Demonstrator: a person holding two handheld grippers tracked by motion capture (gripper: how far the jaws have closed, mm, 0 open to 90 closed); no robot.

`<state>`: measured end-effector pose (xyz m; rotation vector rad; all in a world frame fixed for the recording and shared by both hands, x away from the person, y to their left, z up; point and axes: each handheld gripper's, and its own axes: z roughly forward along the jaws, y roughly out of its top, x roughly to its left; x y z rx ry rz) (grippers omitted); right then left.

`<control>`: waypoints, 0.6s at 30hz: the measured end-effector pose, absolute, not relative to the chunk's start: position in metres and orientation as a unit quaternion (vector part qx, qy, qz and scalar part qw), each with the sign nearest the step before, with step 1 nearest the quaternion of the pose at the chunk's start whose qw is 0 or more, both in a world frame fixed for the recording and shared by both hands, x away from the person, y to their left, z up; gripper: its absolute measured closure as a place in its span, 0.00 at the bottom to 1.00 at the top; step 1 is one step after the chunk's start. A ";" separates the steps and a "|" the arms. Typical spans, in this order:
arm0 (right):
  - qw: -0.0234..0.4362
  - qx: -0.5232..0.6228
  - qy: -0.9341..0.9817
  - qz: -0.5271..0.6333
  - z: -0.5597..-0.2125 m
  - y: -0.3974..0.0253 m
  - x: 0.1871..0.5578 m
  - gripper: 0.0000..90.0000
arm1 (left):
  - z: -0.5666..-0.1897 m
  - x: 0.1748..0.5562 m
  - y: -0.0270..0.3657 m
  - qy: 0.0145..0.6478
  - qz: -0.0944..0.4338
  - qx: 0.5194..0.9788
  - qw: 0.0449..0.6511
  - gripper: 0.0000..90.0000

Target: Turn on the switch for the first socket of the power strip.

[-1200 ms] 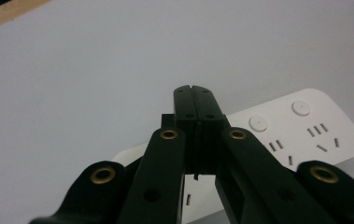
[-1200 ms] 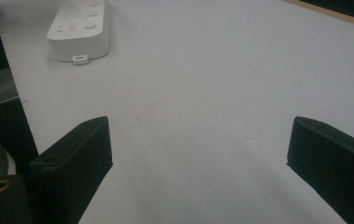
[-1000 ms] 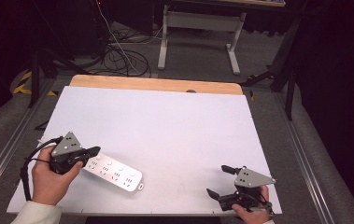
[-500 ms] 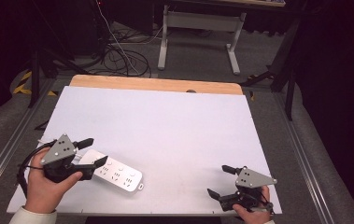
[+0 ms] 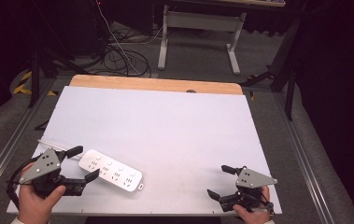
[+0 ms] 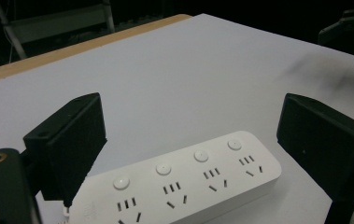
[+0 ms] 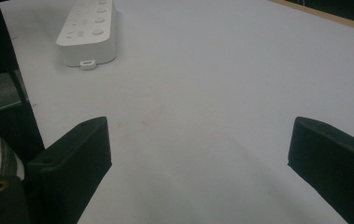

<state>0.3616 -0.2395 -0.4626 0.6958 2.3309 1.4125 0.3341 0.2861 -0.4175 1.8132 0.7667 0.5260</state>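
Lying unlabelled, white power strip (no legible writing); left tool released; right tool released.

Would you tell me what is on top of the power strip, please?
Nothing rests on the power strip: its top, with four round buttons and socket slots, lies bare. The open left gripper straddles its near end without covering it. Its underside, on the white table, is hidden.

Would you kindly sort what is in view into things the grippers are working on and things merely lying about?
In hand:
white four-outlet power strip, between the open left gripper's jaws
open right gripper, waiting apart

Lying about:
white table sheet
black cables on the floor
grey metal stand
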 end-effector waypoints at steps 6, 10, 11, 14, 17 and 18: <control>0.164 0.245 0.817 0.495 -0.462 -0.240 0.361 0.07 | -0.427 0.326 0.291 0.317 0.246 0.763 0.508 0.08; 0.164 0.249 0.817 0.493 -0.463 -0.240 0.362 0.07 | -0.433 0.324 0.291 0.322 0.243 0.767 0.499 0.08; 0.164 0.249 0.818 0.492 -0.463 -0.240 0.362 0.07 | -0.435 0.324 0.291 0.324 0.241 0.767 0.499 0.08; 0.165 0.249 0.817 0.493 -0.463 -0.239 0.362 0.07 | -0.440 0.323 0.294 0.326 0.234 0.766 0.501 0.08; 0.164 0.249 0.817 0.493 -0.463 -0.240 0.362 0.07 | -0.445 0.322 0.297 0.325 0.231 0.769 0.500 0.08; 0.164 0.249 0.817 0.493 -0.463 -0.240 0.362 0.07 | -0.447 0.321 0.297 0.327 0.232 0.767 0.500 0.08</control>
